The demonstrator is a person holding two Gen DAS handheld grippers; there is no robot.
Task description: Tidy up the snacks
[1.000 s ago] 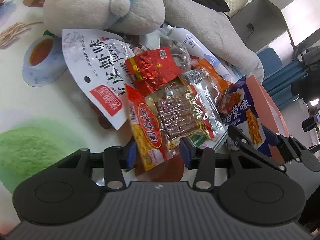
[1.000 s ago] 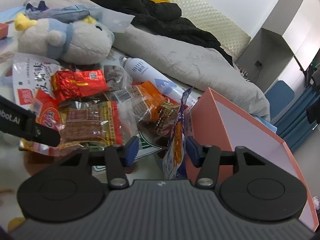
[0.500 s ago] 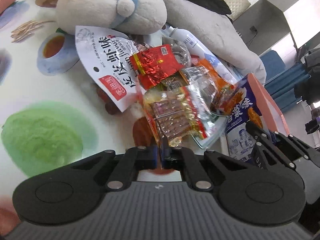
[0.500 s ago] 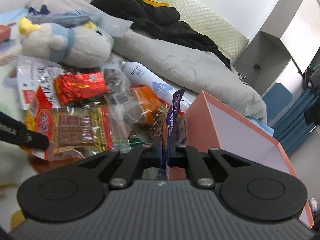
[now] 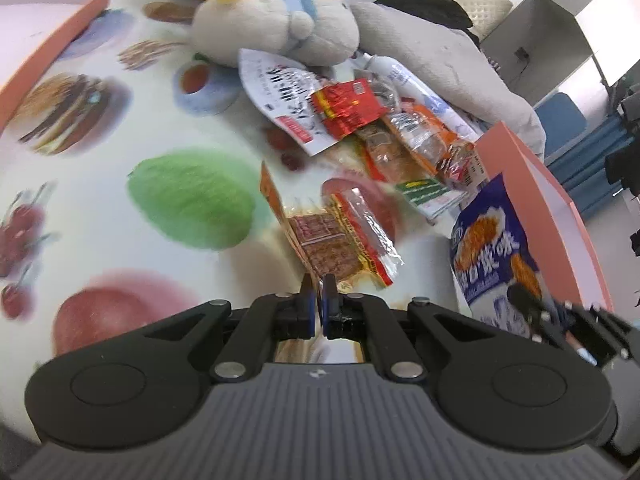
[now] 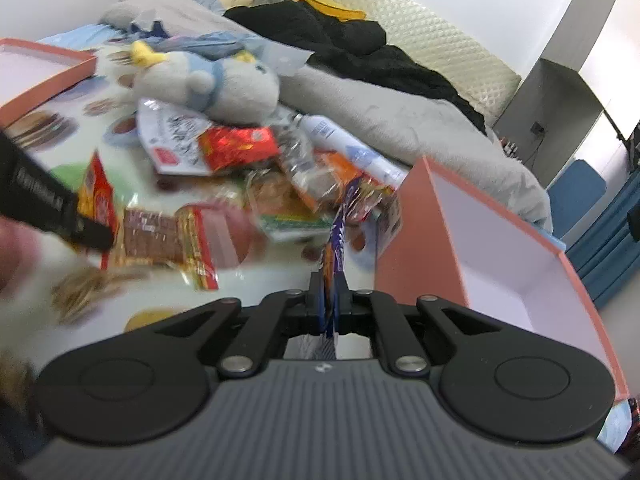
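Snack packets: purple packet [image 6: 338, 236] pinched edge-on by right gripper [image 6: 329, 300], pink box [image 6: 500, 240] immediately right; left gripper [image 5: 318, 296] clamps clear-wrapped packet [image 5: 332, 240].

Tabletop [image 5: 120, 208]: smooth, glossy printed covering. Left tongs [image 5: 318, 300]: matt black plastic, ribbed grey housing, small bright metal pins. Clear snack pack [image 5: 340, 240]: shiny crinkled film. Purple snack bag [image 5: 492, 256]: glossy plastic foil. Red packet [image 5: 348, 108]: metallic crinkled foil. Stuffed toy [image 5: 272, 28]: soft, fuzzy plush. Pink box [image 6: 500, 240]: matt card, white inside. Grey blanket [image 6: 400, 120]: soft matt cloth.
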